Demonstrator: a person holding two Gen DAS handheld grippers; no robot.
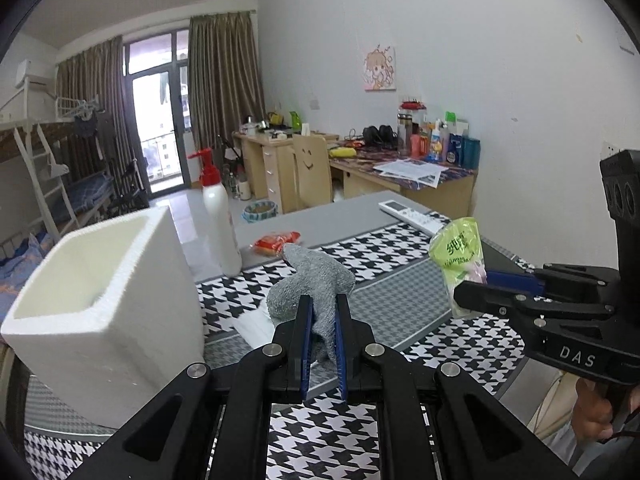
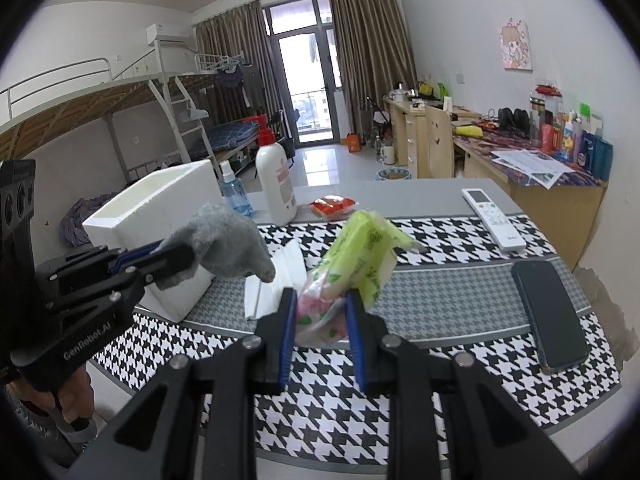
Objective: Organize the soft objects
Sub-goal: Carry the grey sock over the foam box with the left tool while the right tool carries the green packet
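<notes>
My left gripper (image 1: 323,300) is shut on a grey knitted glove (image 1: 310,280), held above the houndstooth table mat (image 1: 320,436); in the right wrist view the same glove (image 2: 224,236) hangs beside the white foam box (image 2: 160,208). My right gripper (image 2: 322,300) is shut on a green and pink plastic tissue pack (image 2: 360,256), lifted off the table; from the left wrist view that pack (image 1: 460,252) shows at the right. The foam box (image 1: 100,288) stands open-topped at the left, close to the glove. A red-orange packet (image 1: 276,242) lies further back on the table.
A white pump bottle (image 2: 276,180) with a red top and a blue spray bottle (image 2: 232,192) stand behind the box. A folded white tissue (image 2: 276,280) lies by the box. A remote control (image 2: 492,216) and a dark phone (image 2: 552,312) lie at the right.
</notes>
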